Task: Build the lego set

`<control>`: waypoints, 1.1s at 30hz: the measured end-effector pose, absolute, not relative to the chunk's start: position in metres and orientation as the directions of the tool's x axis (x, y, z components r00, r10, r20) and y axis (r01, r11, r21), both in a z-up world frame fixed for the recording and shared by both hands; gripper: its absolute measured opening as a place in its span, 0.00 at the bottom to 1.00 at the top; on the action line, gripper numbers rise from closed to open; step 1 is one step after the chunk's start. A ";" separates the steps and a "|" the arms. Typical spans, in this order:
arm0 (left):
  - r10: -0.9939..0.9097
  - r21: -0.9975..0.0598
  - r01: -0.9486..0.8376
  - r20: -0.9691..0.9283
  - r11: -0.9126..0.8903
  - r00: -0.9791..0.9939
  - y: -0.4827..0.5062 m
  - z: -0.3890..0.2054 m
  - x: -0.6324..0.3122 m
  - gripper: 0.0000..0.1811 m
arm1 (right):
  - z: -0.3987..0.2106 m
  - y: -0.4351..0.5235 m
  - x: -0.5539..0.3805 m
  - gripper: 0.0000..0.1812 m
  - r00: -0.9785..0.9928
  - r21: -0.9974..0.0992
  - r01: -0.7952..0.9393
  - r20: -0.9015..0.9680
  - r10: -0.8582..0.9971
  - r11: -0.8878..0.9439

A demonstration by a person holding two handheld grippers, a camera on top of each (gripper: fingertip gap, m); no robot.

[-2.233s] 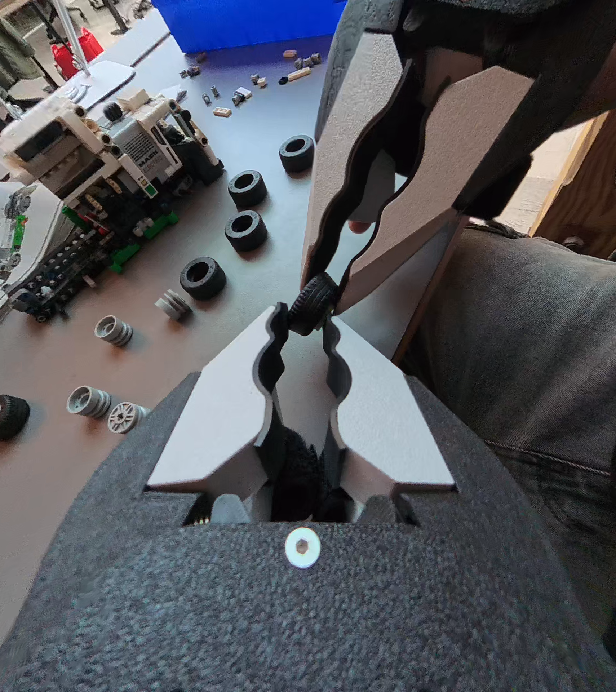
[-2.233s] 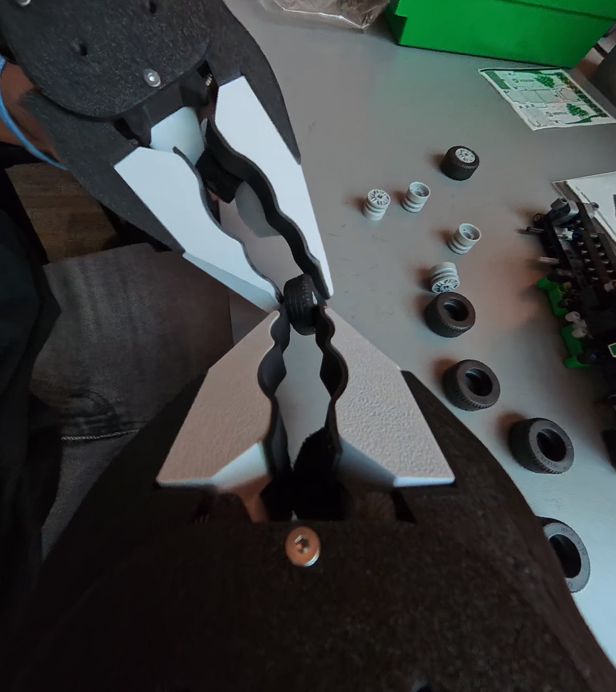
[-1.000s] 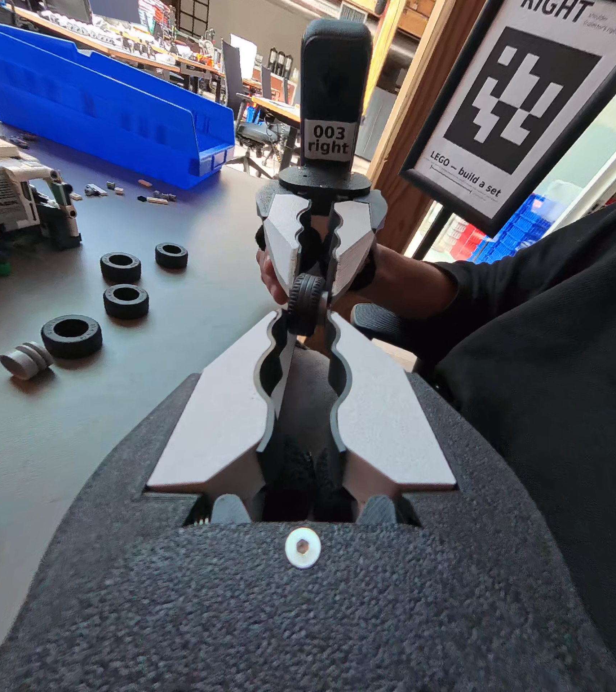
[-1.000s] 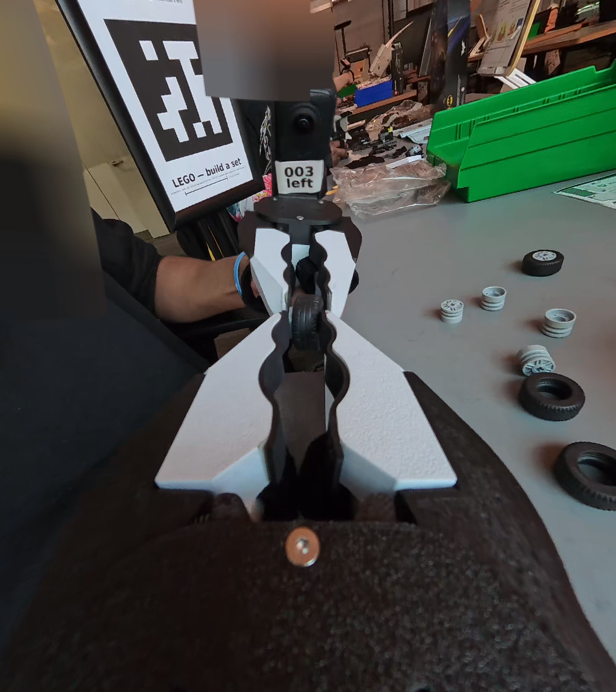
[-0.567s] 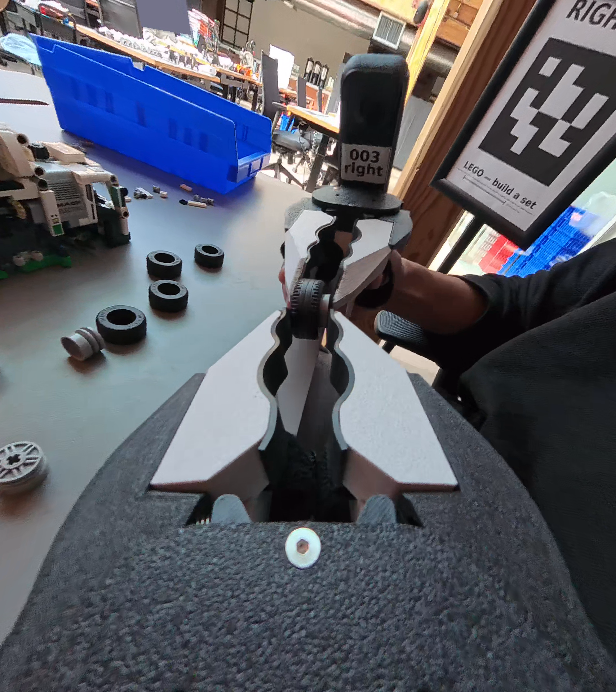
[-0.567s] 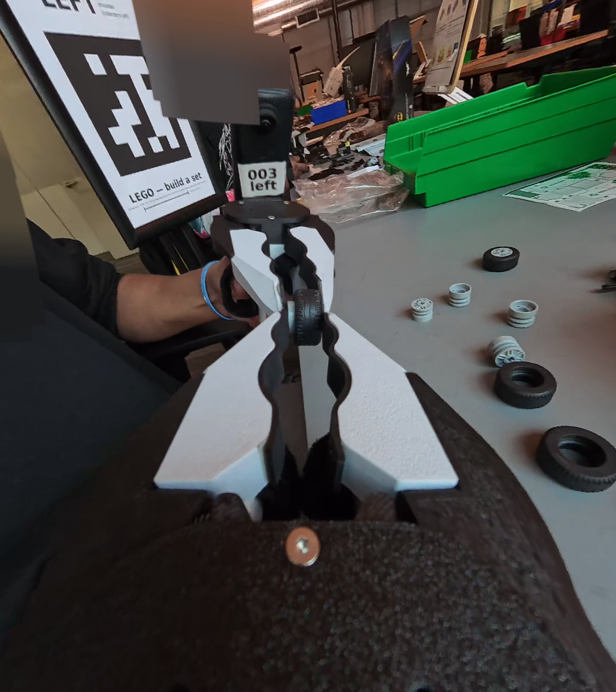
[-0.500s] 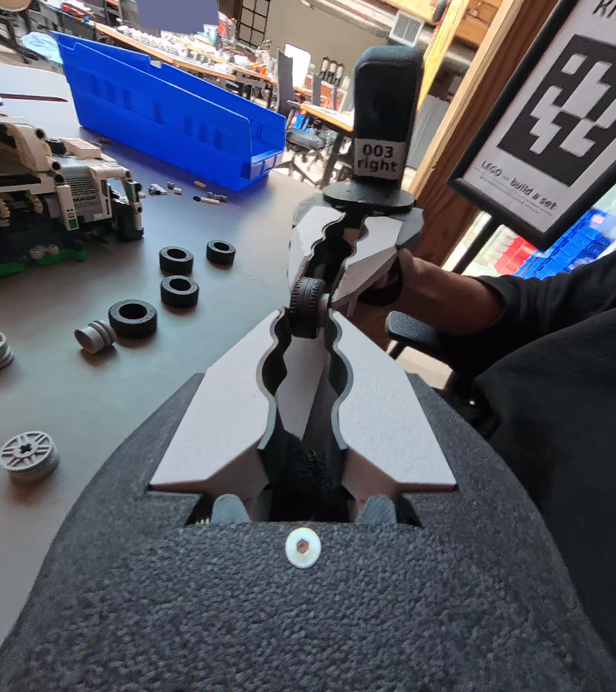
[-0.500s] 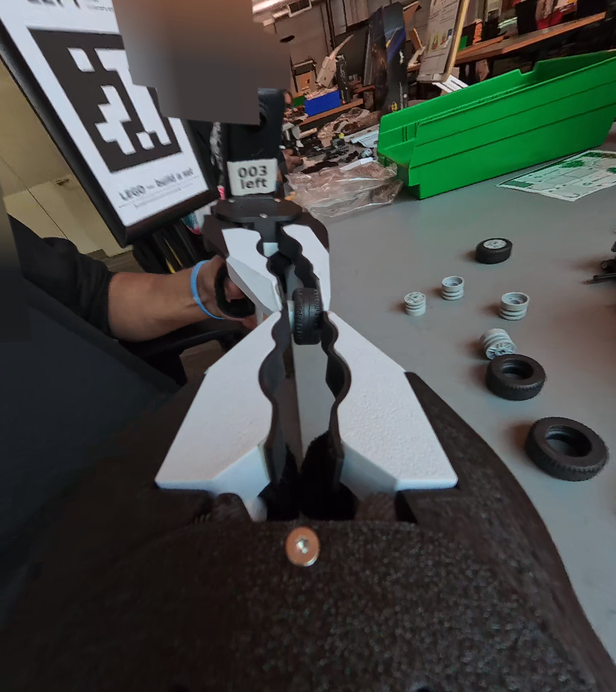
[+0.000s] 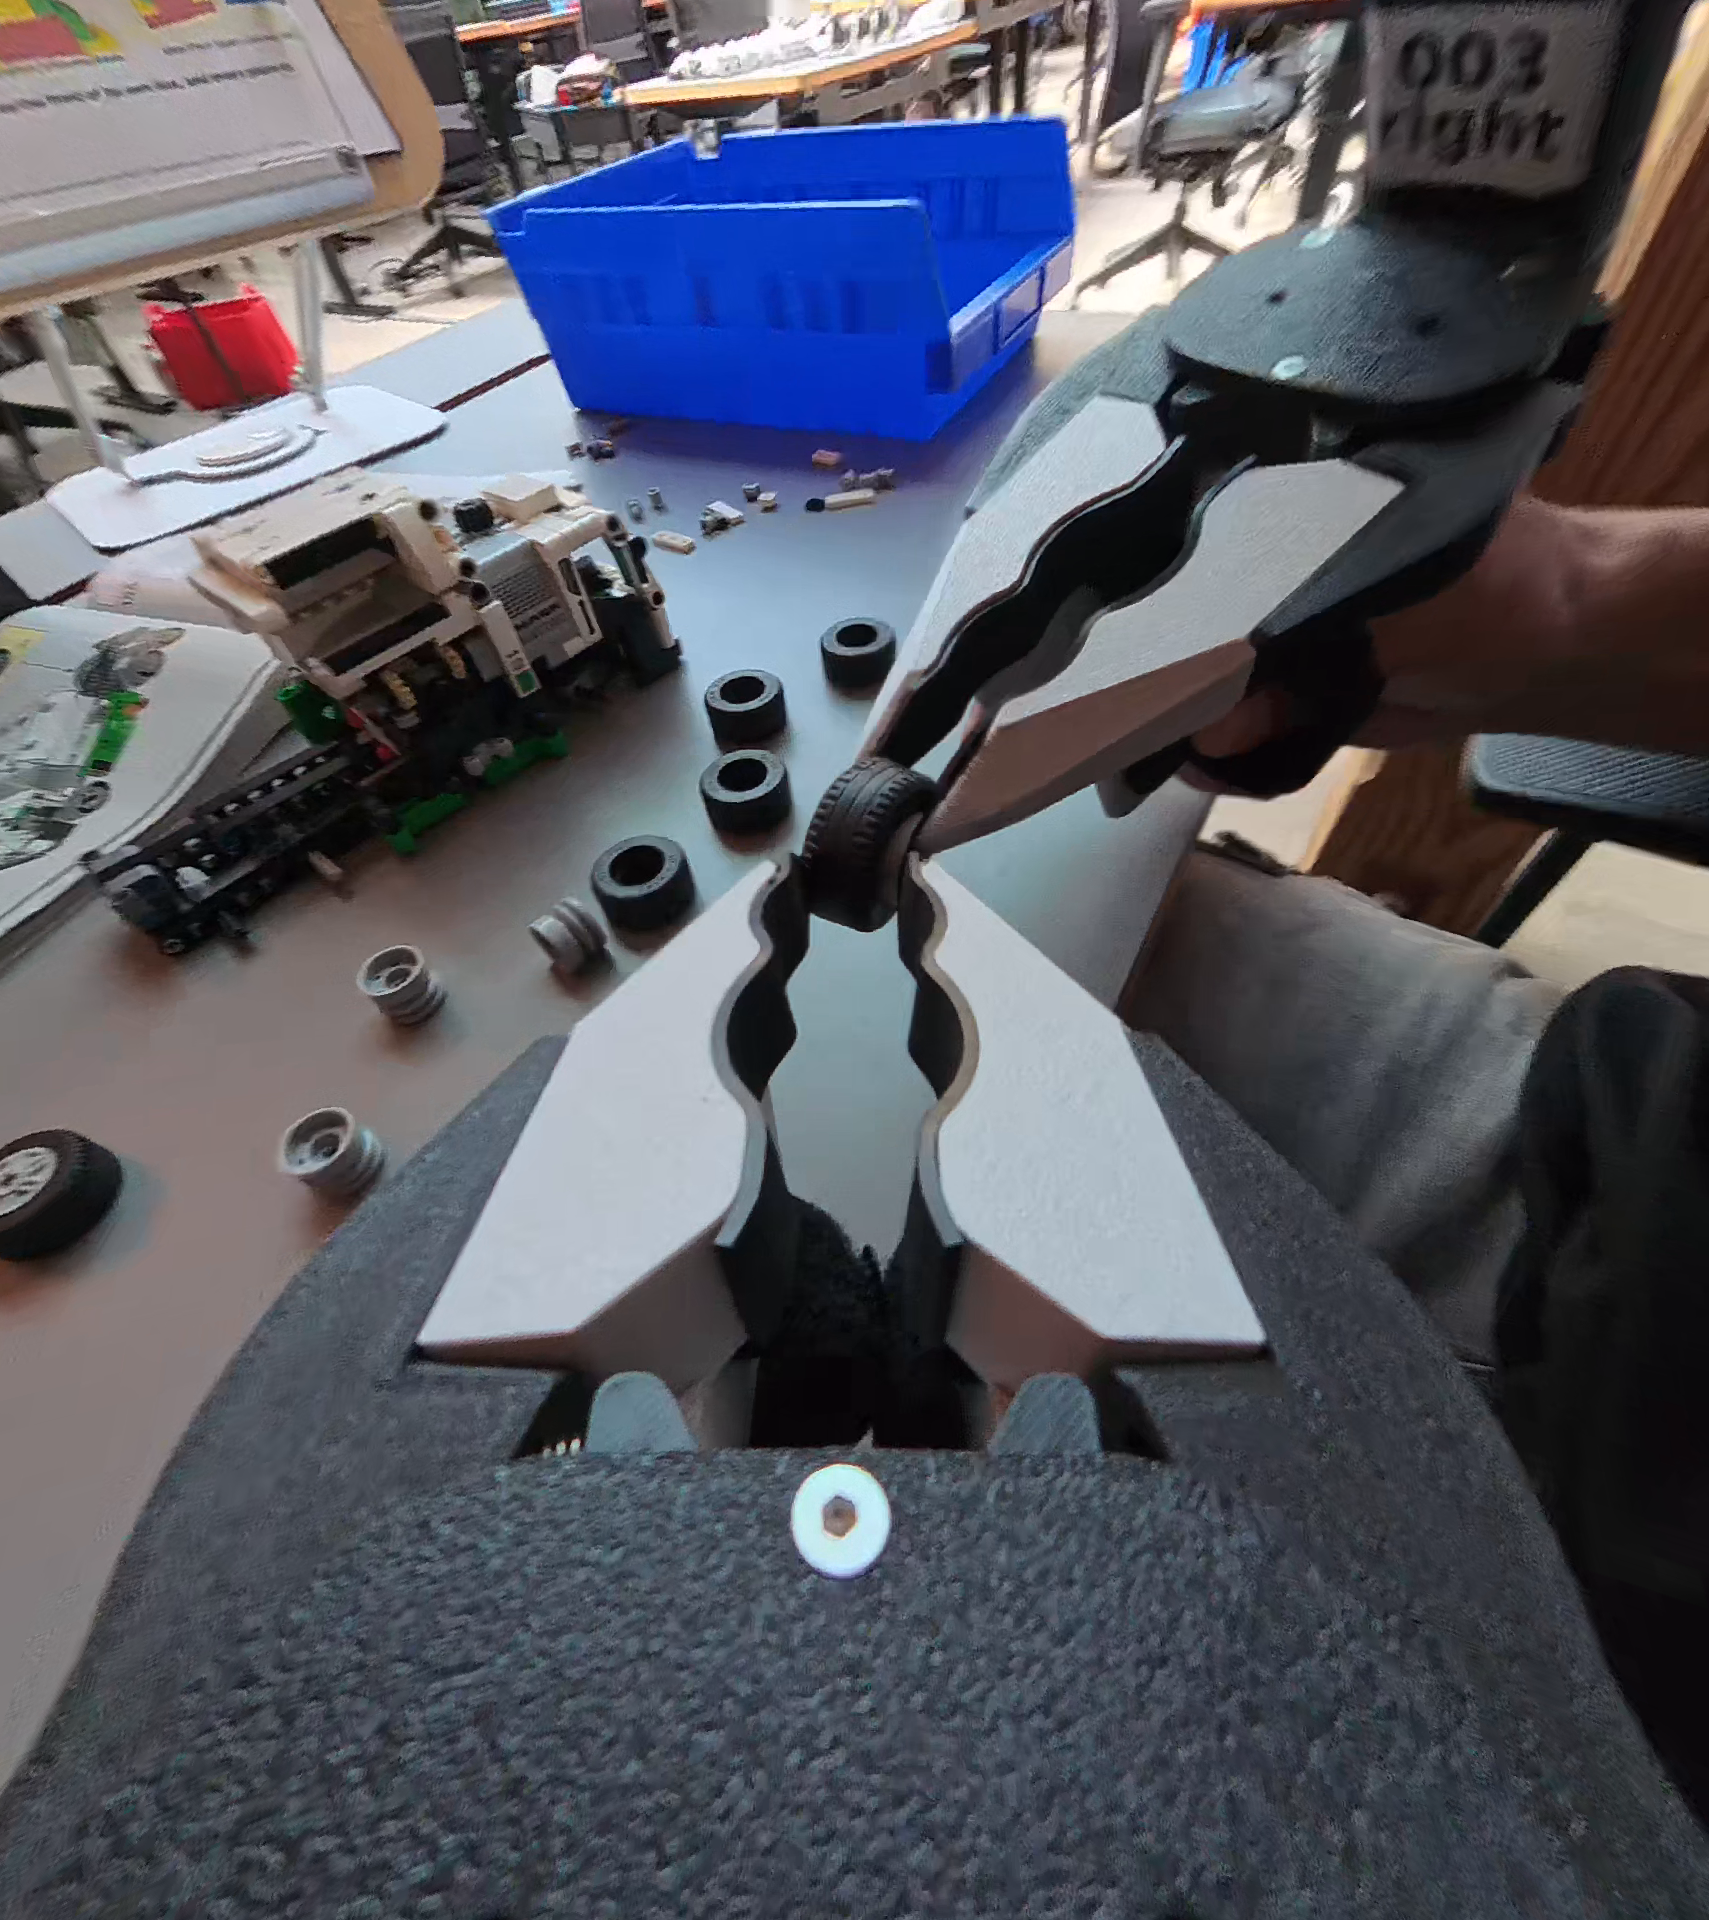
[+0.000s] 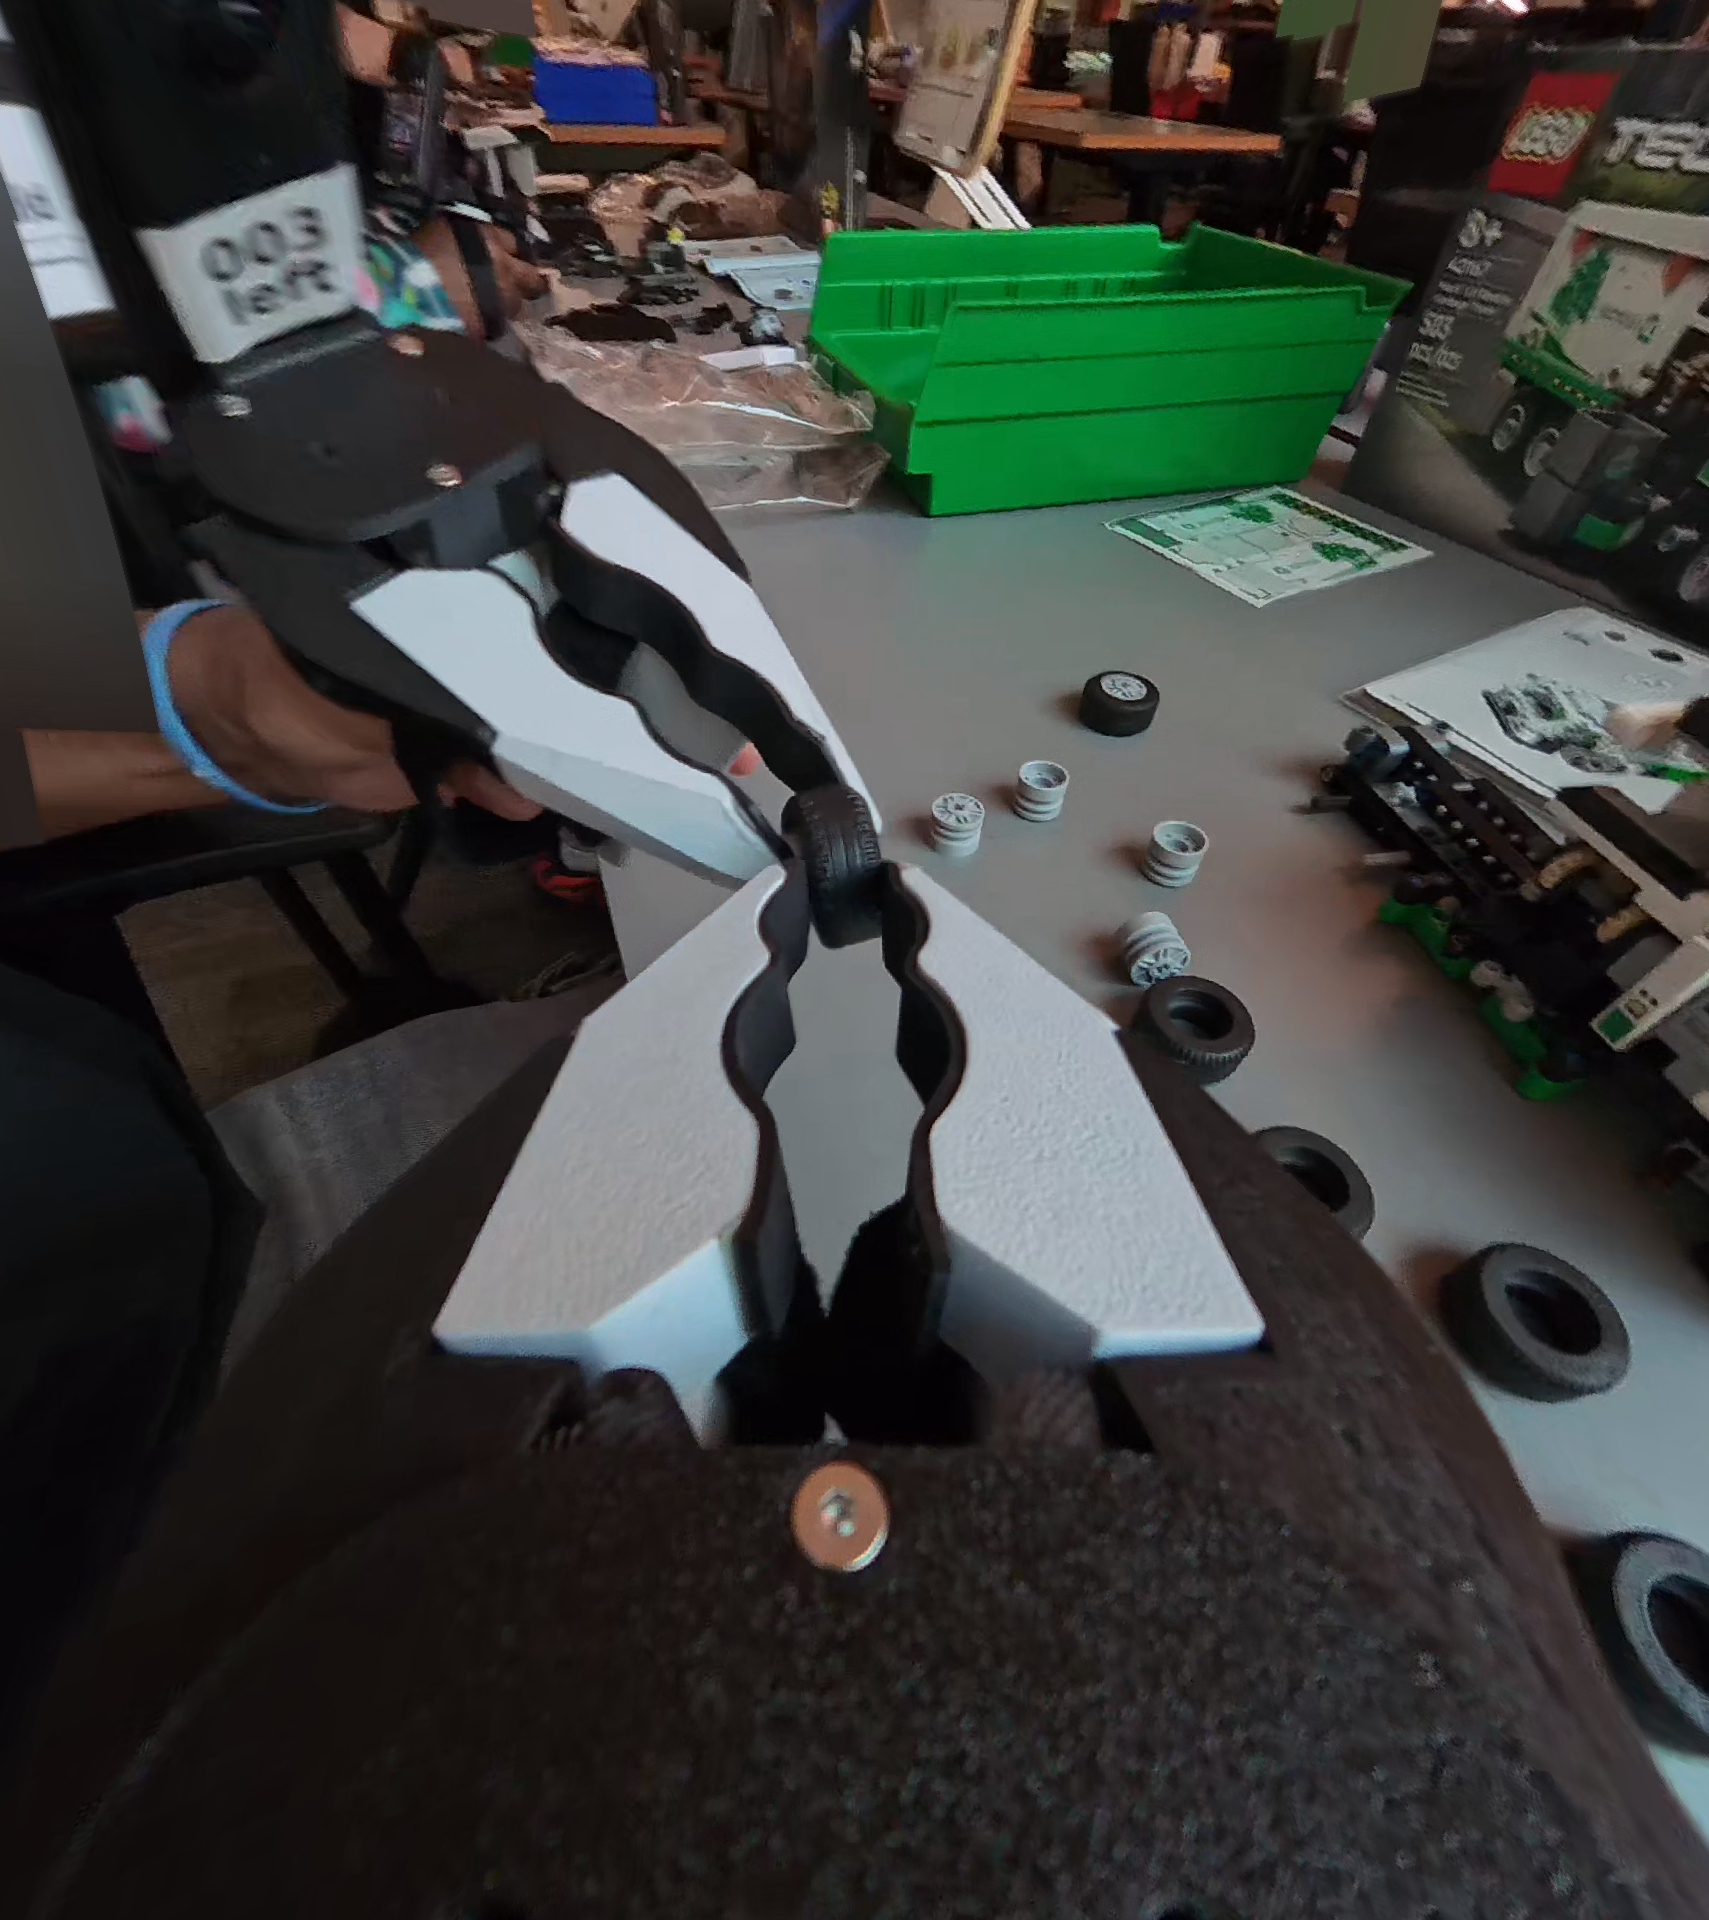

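Both the left claw [image 9: 855, 883] and right claw [image 9: 917, 774] pinch one black wheel [image 9: 865, 842].

Grey surface [image 9: 154, 1049] bearing the loose parts. Centre-left: a partly built white, black and green truck model [image 9: 414, 665], one end resting on an open instruction booklet [image 9: 8, 758]. Beside the model, a curved row of four bare black tyres [image 9: 746, 707]; nearer the edge, three grey wheel hubs [image 9: 401, 982] and one assembled wheel [image 9: 34, 1195]. Far end: a blue bin [image 9: 788, 270] with small scattered pieces [image 9: 725, 514] in front of it, and a white stand base [image 9: 258, 452]. Opposite end, right wrist view: a green bin [image 10: 1089, 364], crumpled clear plastic bags [image 10: 704, 416], a printed sheet [image 10: 1265, 540] and the set's box [image 10: 1598, 343].
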State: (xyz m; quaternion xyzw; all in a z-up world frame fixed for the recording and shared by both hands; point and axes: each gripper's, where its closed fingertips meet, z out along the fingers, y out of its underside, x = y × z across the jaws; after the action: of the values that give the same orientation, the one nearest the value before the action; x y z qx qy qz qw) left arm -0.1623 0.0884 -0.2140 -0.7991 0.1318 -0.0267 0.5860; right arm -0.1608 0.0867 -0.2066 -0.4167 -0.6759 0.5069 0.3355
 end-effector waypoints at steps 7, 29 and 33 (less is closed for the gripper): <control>-0.523 -0.977 0.016 0.128 -0.214 0.843 0.073 -0.195 -0.127 0.09 | -0.182 0.060 -0.135 0.08 -0.680 -0.997 0.076 -0.075 0.729 -0.031; -0.521 -0.959 0.132 0.250 -0.253 0.816 0.073 -0.196 -0.134 0.09 | -0.191 0.069 -0.145 0.09 -0.609 -0.981 0.151 -0.187 0.771 -0.119; -0.464 -0.935 -0.114 0.060 -0.337 0.884 0.074 -0.223 -0.143 0.09 | -0.217 0.073 -0.145 0.13 -0.602 -0.940 0.251 0.036 0.798 0.231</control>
State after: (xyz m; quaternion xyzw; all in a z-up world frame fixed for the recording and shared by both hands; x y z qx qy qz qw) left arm -0.1434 0.0738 -0.2225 -0.8018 0.1800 -0.1600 0.5468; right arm -0.1449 0.0728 -0.2167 -0.3558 -0.7370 0.5077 0.2693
